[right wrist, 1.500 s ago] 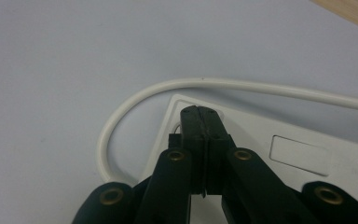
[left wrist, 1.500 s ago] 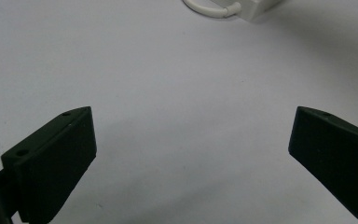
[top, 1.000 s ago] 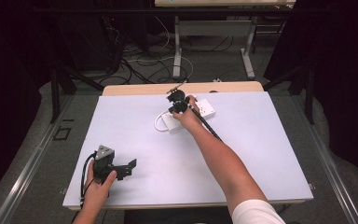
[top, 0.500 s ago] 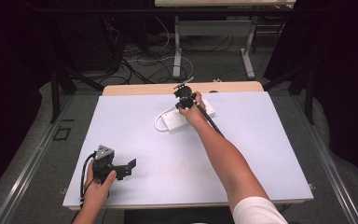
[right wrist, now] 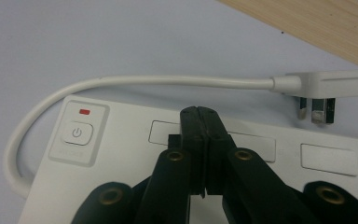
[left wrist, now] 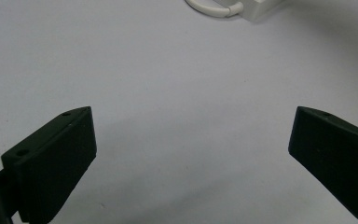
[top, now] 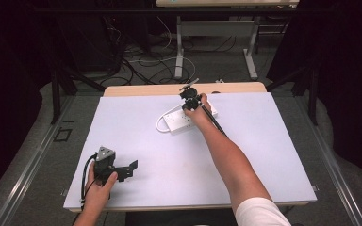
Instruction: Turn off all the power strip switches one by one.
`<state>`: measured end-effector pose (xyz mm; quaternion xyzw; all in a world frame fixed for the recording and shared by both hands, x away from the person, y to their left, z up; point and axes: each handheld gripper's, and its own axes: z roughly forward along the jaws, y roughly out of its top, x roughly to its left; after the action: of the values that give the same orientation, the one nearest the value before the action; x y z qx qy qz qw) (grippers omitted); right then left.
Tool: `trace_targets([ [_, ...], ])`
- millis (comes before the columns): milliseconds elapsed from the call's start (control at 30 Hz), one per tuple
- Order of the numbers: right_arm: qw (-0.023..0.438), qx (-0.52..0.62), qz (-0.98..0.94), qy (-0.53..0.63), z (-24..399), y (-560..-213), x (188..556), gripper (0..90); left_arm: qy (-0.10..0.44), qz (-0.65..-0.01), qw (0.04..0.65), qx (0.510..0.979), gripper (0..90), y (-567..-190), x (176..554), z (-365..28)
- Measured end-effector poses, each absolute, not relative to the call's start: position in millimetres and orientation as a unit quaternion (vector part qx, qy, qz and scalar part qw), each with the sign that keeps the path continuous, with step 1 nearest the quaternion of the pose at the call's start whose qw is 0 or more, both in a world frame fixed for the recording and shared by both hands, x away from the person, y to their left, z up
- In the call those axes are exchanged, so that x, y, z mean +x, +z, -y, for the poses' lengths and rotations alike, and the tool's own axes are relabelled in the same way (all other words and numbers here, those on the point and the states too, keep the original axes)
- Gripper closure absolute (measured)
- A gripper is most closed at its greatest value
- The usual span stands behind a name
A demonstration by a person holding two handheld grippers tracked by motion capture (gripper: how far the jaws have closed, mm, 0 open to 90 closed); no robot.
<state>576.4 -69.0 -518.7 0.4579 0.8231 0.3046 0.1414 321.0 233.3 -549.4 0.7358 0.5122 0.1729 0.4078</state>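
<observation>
Hovering over the white power strip [right wrist: 177, 154] near the table's [top: 136, 136] far edge, the right gripper [right wrist: 200, 116] has its jaws clenched together on nothing, tips just above the strip's top face beside the power button [right wrist: 77, 133]. The step looks like a press with closed tips; next it must slide toward that button and push down. The left gripper [left wrist: 186, 154] rests released, well apart. No brand reads; only a power symbol.

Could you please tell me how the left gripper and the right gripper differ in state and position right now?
The left gripper has its jaws wide apart; the right gripper has its jaws shut together. The left gripper hangs over bare table near the front edge; the right gripper is at the far side, over the white power strip. Both are hand-held and hold nothing.
</observation>
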Motion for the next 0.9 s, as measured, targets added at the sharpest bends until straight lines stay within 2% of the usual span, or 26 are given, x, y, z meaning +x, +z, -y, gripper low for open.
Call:
trace_targets([
  [900,0.135,0.463,-0.820,0.308,69.4,-522.1,578.0,90.0,0.175,-0.513,0.409,0.734,0.7,-549.3,320.7,-233.5],
])
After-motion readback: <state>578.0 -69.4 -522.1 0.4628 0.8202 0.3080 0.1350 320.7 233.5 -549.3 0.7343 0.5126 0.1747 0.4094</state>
